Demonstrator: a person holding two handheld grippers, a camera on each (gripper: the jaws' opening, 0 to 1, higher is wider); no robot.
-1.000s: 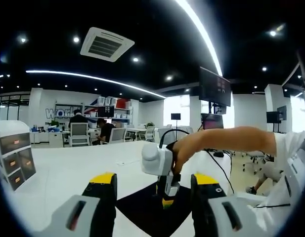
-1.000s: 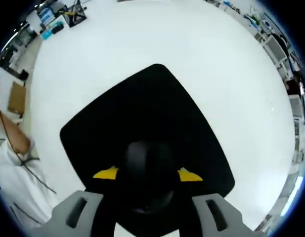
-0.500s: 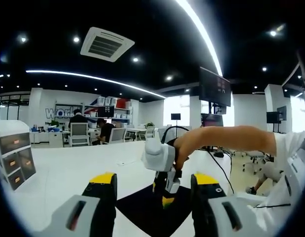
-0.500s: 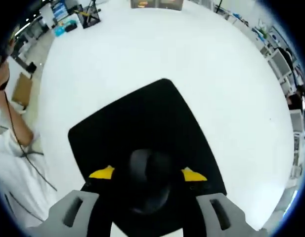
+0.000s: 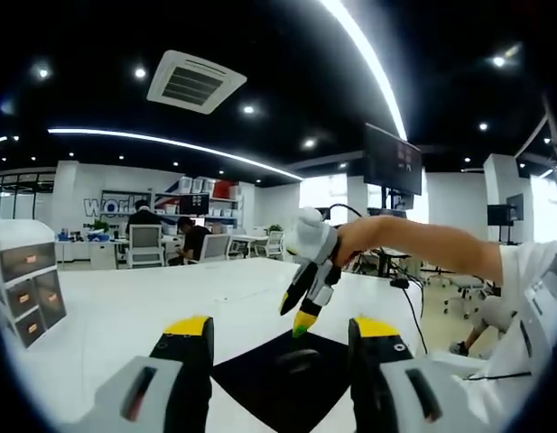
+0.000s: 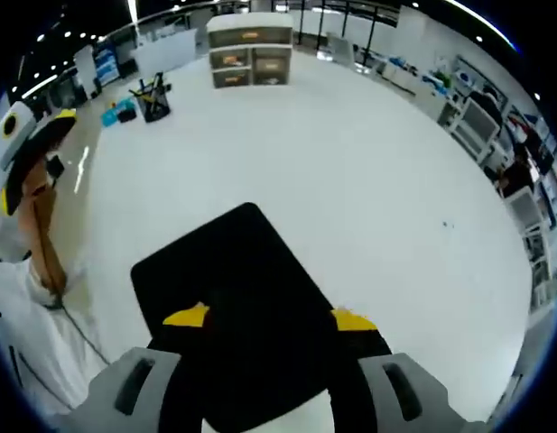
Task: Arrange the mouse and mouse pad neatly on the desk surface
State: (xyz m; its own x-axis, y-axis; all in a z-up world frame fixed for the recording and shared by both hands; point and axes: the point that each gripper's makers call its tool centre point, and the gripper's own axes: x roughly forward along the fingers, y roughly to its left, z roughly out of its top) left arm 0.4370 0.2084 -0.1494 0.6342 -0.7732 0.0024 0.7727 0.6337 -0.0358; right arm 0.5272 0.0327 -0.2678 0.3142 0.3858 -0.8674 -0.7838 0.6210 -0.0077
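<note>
Black mouse pad lies on white tabletop, mouse resting on it. Right gripper hangs above, fingers narrow, holding nothing. Left gripper fingers wide, empty. Placement looks done; next, square pad to tabletop edge.

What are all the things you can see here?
desk: one, white, under everything.
pad: one, black, flat on the desk.
mouse: one, black, on the pad, hard to see.
drawers: one white unit with grey fronts, far side of the desk.
pen holder: one, black, on the desk near the drawers.
screen: one, dark, hung from the ceiling.
people: two, seated far off at other desks.
arm: one, bare, holding the right gripper above the pad.
left gripper: grey with yellow tips, open.
right gripper: same colours, open.
</note>
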